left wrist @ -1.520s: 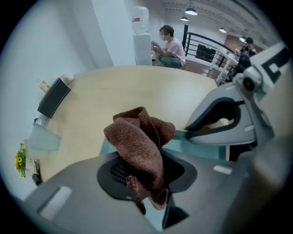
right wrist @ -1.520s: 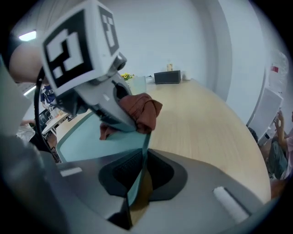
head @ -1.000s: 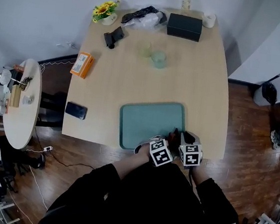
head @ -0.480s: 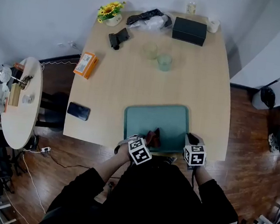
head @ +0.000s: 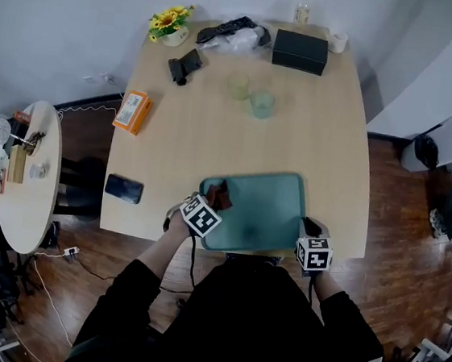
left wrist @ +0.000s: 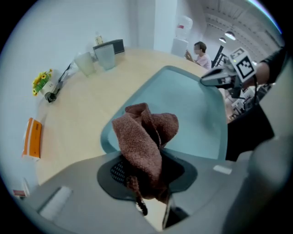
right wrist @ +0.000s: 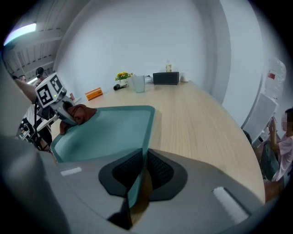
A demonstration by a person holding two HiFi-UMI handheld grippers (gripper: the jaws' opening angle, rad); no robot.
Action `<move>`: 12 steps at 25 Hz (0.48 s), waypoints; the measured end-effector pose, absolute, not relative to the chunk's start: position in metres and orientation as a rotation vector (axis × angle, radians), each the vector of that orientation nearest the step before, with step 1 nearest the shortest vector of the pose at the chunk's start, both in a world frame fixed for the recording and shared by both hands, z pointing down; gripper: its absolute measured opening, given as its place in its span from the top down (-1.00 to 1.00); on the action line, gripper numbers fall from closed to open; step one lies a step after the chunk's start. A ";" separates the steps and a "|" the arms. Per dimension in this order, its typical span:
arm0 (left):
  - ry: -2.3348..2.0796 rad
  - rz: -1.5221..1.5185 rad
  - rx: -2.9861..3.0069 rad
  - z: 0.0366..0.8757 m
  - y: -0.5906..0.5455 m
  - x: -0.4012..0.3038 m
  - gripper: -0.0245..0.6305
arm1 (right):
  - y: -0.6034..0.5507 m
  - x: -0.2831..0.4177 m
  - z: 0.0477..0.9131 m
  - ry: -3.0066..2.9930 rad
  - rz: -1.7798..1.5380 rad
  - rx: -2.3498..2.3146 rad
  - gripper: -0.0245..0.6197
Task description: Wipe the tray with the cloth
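Cloth sits clamped in left tool; right tool pinches rim of tray.

Teal tray on table, brown cloth at its left corner, left gripper at cloth

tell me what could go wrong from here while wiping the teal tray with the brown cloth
The brown terry cloth is bunched in the left gripper, with most of it beyond the jaws; a firm stroke might pull it loose.
The teal plastic tray lies at the wooden table's near edge, steadied only by the right gripper clamped on its rim; a hard pull could slide it off.
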State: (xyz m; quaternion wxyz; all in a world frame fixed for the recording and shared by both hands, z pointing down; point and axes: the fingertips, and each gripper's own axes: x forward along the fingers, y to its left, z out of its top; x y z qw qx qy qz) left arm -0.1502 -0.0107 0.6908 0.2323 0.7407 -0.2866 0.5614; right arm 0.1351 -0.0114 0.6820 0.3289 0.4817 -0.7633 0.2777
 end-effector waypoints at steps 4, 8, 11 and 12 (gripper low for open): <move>-0.842 1.622 2.052 0.689 -0.071 -0.155 0.61 | -0.011 0.136 0.681 -1.970 0.741 1.293 0.81; -0.860 1.649 2.095 0.688 -0.104 -0.143 0.61 | -0.008 0.143 0.681 -1.926 0.794 1.372 0.82; -0.863 1.701 2.131 0.687 -0.118 -0.135 0.62 | -0.008 0.146 0.681 -1.902 0.810 1.421 0.82; -0.859 1.709 2.137 0.687 -0.119 -0.133 0.62 | -0.008 0.146 0.681 -1.898 0.812 1.427 0.82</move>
